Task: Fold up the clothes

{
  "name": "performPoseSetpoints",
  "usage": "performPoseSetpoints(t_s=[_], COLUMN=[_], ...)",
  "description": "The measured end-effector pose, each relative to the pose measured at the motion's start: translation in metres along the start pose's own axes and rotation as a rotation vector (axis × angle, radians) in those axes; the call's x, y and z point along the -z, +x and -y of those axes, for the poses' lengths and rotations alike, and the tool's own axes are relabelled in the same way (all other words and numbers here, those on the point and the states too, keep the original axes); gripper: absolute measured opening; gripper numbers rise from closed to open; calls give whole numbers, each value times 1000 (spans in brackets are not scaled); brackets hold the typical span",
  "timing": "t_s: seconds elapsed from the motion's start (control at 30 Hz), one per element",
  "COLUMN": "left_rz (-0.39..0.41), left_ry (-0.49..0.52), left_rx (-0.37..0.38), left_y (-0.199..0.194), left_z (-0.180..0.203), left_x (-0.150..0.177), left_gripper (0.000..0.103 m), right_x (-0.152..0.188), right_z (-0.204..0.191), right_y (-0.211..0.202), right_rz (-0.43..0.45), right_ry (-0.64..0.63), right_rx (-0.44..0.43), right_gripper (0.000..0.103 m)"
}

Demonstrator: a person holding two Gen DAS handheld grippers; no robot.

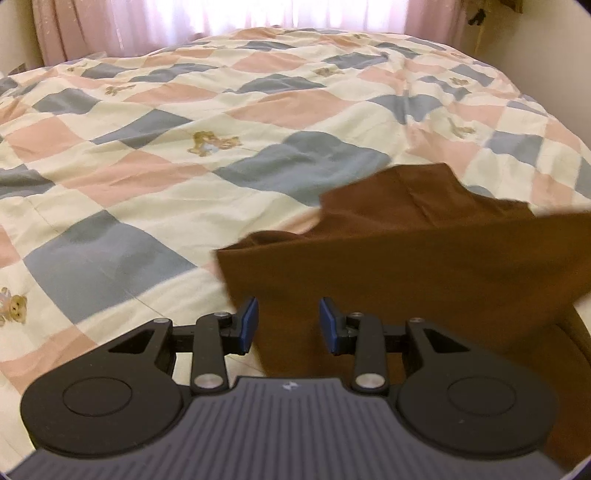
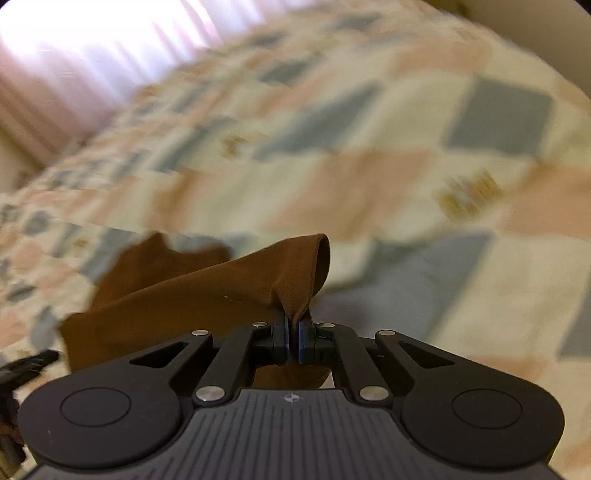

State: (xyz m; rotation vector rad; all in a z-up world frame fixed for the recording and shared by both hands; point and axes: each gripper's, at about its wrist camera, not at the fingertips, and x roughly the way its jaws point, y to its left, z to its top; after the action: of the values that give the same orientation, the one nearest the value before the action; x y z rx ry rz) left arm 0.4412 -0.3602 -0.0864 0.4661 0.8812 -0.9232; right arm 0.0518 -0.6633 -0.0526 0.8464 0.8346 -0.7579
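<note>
Nearest of all, the left gripper (image 1: 288,325) hangs over the brown garment (image 1: 424,258), its blue pads (image 1: 250,320) standing partly apart with a clear gap between them. Cloth shows through that gap, lying under the fingers, but neither pad presses on it, so this gripper has hold of nothing.

The right gripper (image 2: 294,341) has its jaws pinched almost fully together on an edge of the same brown garment (image 2: 207,295). A fold of the cloth stands up in a small loop just above the closed pads, and the rest trails off to the left of that gripper, down toward the bed. At the far left edge of the right wrist view a dark blurred shape sits beside the garment; what it is cannot be made out.

The garment itself lies rumpled on the near side of a patchwork quilt (image 1: 166,155) of cream, pink and grey-blue squares with small teddy bears printed on it. Beyond the garment the quilt spreads wide across the bed. Behind the quilt, farthest off, pink curtains (image 1: 110,26) hang with bright daylight coming through them.
</note>
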Motion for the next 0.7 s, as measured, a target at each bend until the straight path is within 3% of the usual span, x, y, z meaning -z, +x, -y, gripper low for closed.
performPoseSetpoints(t_s=[0.23, 0.33, 0.43, 0.57, 0.7], left_rz=[-6, 13, -1, -36, 45], left_ry=[-71, -53, 2, 13, -29], left_rx=[37, 53, 90, 34, 34], left_y=[10, 19, 38, 61, 26], left_z=[-25, -25, -17, -7, -3], left_x=[-4, -12, -18, -19, -19], left_gripper=[31, 30, 31, 33, 30], right_x=[25, 32, 35, 25, 7], right_z=[12, 13, 12, 1, -20], right_y=[28, 33, 32, 26, -2], right_rz=[-111, -133, -125, -98, 5], right_ry=[42, 60, 59, 45, -5], right_rx=[87, 114, 119, 126, 83], right_gripper=[4, 4, 4, 5, 5])
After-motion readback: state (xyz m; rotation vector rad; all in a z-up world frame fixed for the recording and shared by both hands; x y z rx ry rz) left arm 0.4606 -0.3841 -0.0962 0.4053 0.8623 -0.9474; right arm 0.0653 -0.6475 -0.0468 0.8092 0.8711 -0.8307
